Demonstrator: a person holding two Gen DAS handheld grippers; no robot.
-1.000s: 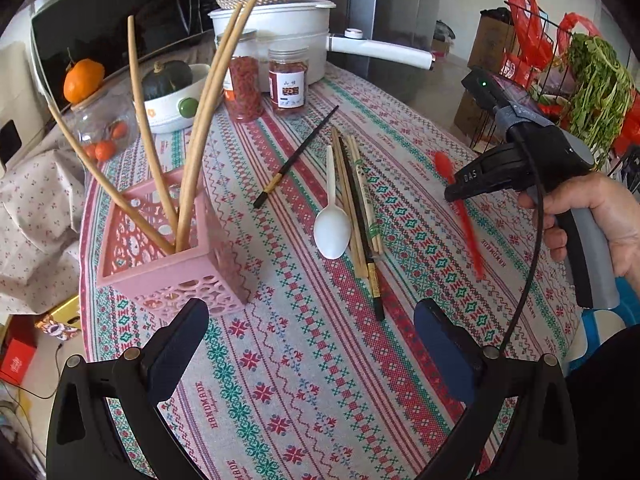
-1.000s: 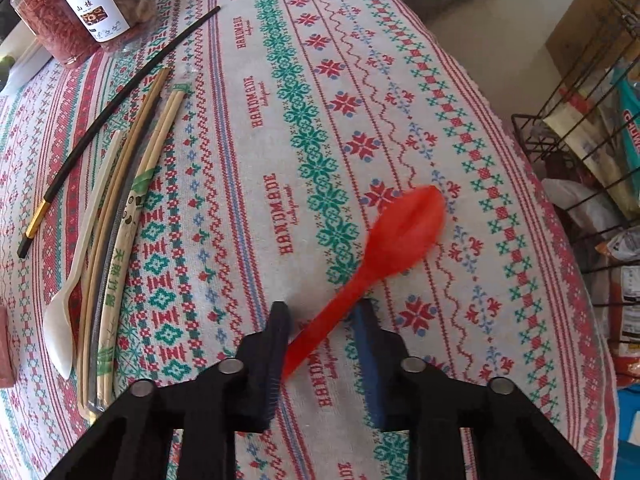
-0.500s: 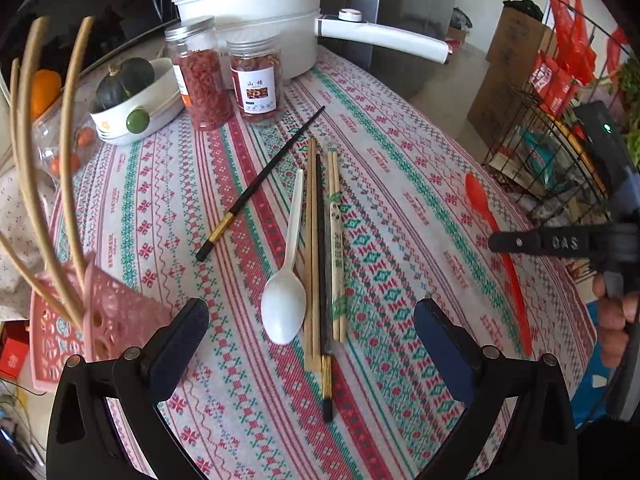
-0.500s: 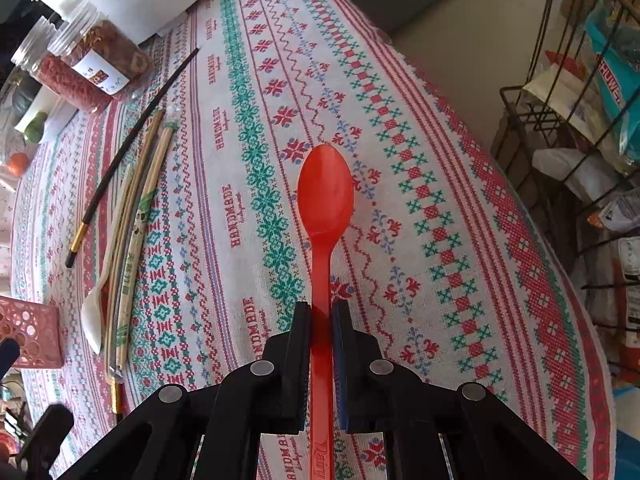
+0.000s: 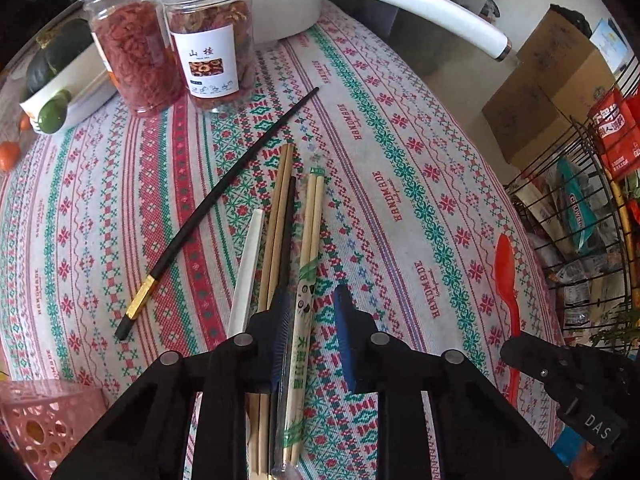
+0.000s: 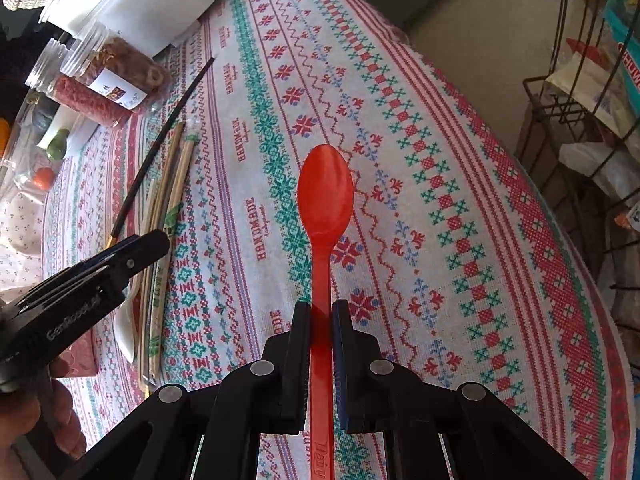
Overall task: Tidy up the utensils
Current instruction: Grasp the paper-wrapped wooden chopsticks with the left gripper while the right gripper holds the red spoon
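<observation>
Two claws: right claw clamped on red spoon near table edge — left claw apart over chopsticks.

1. This is a home kitchen or dining corner: the worktop wears a cross-stitch-pattern cloth printed "HANDMADE".
2. At its far side stand two clear jars of dried red foods, a white pot with a long handle, and a bowl holding a green squash.
3. Loose chopsticks lie on the cloth.
4. On the floor to the right are a wire basket of packaged groceries and a cardboard box.
</observation>
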